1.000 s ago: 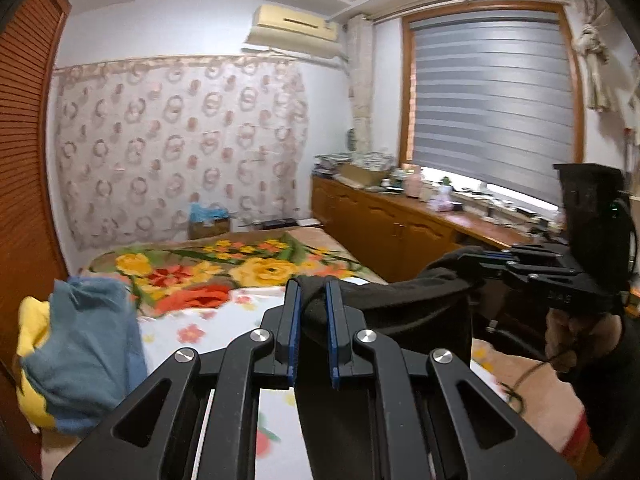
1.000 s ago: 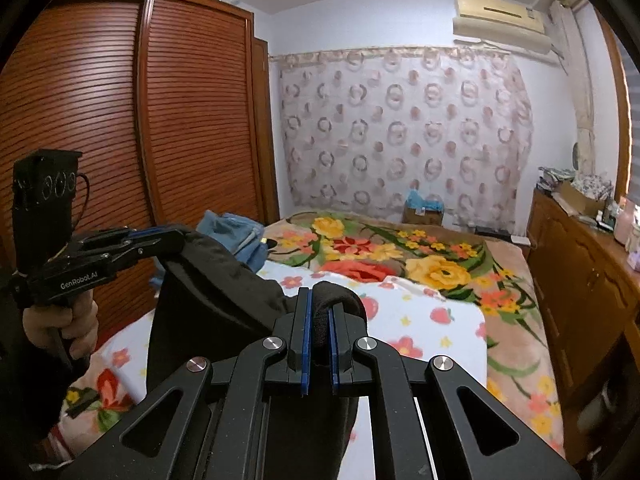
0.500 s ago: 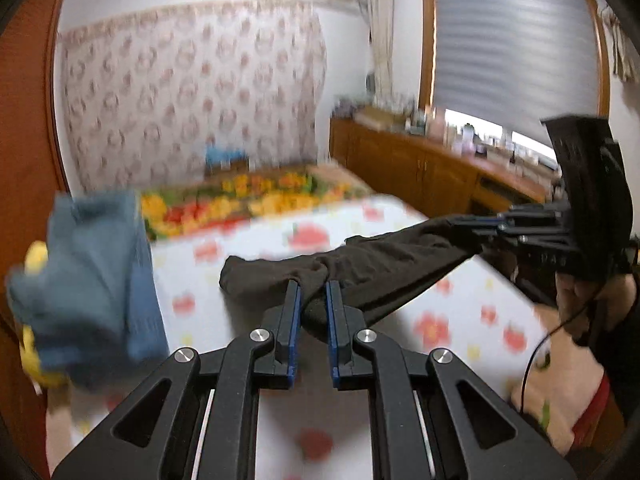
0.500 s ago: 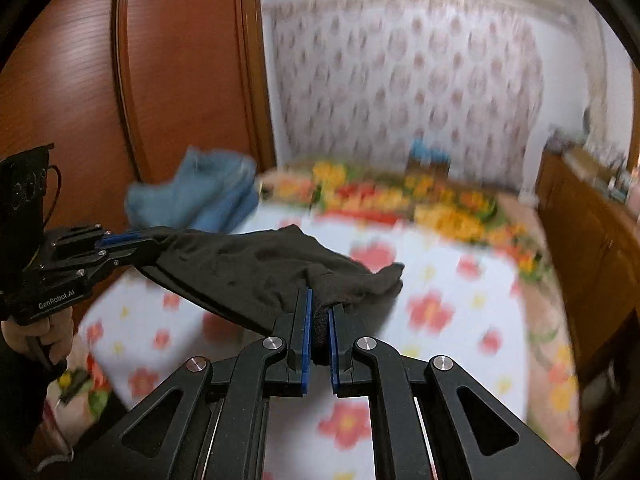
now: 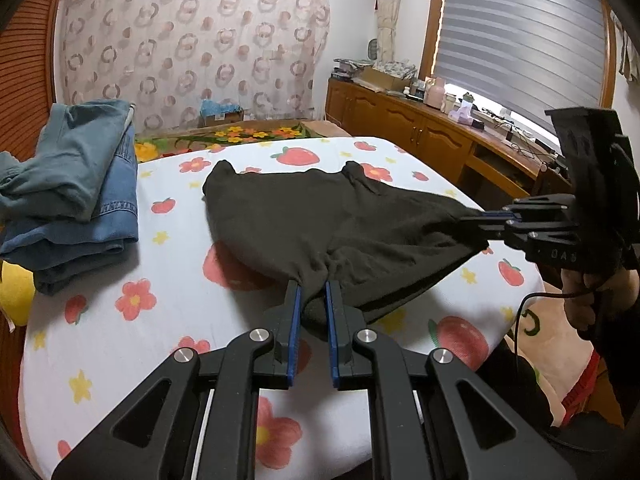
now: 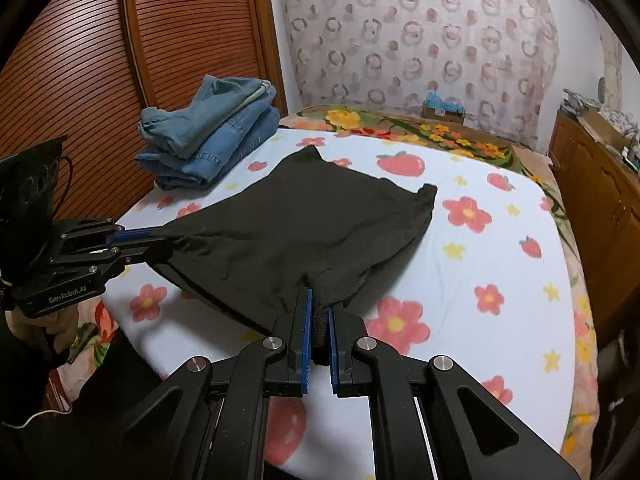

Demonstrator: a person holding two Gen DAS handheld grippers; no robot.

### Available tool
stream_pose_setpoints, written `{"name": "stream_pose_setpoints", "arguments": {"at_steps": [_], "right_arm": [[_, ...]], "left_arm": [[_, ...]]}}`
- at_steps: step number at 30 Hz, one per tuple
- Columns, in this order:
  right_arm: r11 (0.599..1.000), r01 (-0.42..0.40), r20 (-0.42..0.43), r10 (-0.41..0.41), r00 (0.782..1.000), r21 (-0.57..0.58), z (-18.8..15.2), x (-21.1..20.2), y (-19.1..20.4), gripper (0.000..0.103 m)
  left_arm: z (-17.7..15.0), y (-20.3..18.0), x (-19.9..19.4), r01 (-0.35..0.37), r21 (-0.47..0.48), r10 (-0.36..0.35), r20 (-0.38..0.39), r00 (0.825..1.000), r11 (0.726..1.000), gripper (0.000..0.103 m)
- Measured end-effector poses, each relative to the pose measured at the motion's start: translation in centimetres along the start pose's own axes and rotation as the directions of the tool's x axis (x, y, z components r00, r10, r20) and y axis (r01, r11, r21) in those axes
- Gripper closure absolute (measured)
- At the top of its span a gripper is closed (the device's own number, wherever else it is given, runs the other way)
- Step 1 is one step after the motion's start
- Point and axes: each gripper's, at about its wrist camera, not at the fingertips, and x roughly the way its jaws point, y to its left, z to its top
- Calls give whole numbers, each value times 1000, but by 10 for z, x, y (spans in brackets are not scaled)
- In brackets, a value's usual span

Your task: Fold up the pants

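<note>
Dark brown pants [image 5: 320, 216] lie spread on a white sheet with strawberries and flowers [image 5: 120, 320]; the far end rests flat, the near edge is lifted. My left gripper [image 5: 311, 286] is shut on the near left corner of the pants. My right gripper [image 6: 318, 292] is shut on the near right corner; it also shows in the left wrist view [image 5: 486, 213]. The left gripper shows in the right wrist view [image 6: 154, 240]. The pants [image 6: 312, 216] stretch taut between both grippers.
A stack of folded blue jeans [image 5: 80, 192] [image 6: 212, 140] sits on the bed's far left. A wooden wardrobe [image 6: 100, 60] stands on the left, wooden cabinets [image 5: 420, 136] with clutter on the right. A floral blanket [image 6: 420, 128] covers the bed's far end.
Both grippers came down and forward with the pants. The pants went from hanging in the air to spread out on the sheet, far end down.
</note>
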Motion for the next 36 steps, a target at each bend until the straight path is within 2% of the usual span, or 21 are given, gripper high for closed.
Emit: {"name": "stream_pose_setpoints", "arguments": {"at_steps": [11, 36], "right_arm": [[998, -14, 8, 13, 1000, 53, -28, -11, -5, 96], [997, -29, 51, 26, 998, 75, -43, -30, -9, 96]], "left_arm": [[-4, -8, -9, 15, 6, -15, 7, 1000, 1000, 90], [1, -26, -37, 63, 43, -65, 51, 997, 997, 90]]}}
